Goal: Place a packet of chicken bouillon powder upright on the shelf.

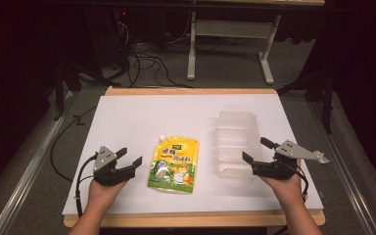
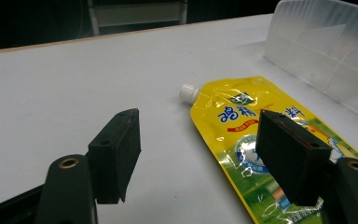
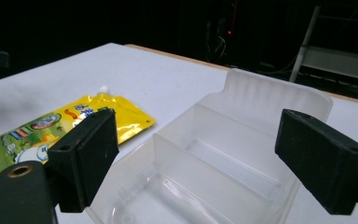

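A yellow spouted pouch (image 1: 174,164) lies flat on the white table (image 1: 142,112), its white cap toward the far left. To its right stands a clear plastic tray (image 1: 235,142) with divided compartments, nothing in them. My left gripper (image 1: 129,157) rests on the table just left of the pouch, open and holding nothing; the left gripper view has the pouch (image 2: 261,140) ahead of its jaws. My right gripper (image 1: 258,150) sits at the tray's near right corner, open, jaws spread over the tray (image 3: 214,158). The pouch (image 3: 60,123) lies beyond its left jaw.
A wooden board edge (image 1: 191,91) borders the table at the back. Behind it, a white table frame (image 1: 227,44) and black cables (image 1: 142,61) sit on the grey floor. Bare white surface extends to the far left of the pouch.
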A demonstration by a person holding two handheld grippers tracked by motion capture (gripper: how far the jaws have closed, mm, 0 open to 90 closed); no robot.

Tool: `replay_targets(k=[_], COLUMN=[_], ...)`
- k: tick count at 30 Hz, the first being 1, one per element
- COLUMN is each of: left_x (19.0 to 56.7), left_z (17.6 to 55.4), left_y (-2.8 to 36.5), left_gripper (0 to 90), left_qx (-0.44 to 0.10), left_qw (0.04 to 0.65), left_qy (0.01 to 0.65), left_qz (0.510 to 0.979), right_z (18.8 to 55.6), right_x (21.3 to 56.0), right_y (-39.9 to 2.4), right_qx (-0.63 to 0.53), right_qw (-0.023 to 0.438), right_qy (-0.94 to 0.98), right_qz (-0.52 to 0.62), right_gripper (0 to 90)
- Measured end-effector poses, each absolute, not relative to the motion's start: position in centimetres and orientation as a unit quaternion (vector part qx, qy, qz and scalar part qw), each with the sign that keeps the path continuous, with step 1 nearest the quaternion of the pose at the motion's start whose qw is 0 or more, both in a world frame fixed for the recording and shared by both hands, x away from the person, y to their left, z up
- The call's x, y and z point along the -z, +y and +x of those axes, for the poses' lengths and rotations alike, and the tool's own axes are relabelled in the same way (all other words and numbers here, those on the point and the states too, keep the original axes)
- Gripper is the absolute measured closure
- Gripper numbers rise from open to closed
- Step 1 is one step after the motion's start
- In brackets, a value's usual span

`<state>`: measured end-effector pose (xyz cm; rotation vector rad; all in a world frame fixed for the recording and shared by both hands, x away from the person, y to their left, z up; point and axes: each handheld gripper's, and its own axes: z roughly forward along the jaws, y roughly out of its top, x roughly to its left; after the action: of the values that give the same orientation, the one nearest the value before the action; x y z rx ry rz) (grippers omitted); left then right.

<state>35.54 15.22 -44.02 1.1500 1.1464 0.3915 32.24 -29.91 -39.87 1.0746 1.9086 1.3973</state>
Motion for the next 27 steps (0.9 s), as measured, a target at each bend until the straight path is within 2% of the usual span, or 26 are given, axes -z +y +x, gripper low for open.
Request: replay_targets(k=[8,19,27], left_x=[43.8,43.6,43.3], left_z=[35.5,35.8,35.9], left_y=[15.6,15.8,15.8], left_gripper=[32.3,38.5,42.1], left_qx=[-0.160,-0.140,-0.164], left_qw=[0.674,0.675,0.672], left_qy=[0.517,0.527,0.520], left_qz=[0.504,0.497,0.502], right_z=[32.1,32.3,32.3], right_x=[39.9,40.1,40.2], right_y=[-29.4,-29.2,-29.0], right_qx=[-0.513,-0.510,-0.510], right_qw=[0.273,0.270,0.265], right_qy=[0.714,0.720,0.722], right_qz=[0.389,0.386,0.385], right_gripper=[15.1,15.7,15.9])
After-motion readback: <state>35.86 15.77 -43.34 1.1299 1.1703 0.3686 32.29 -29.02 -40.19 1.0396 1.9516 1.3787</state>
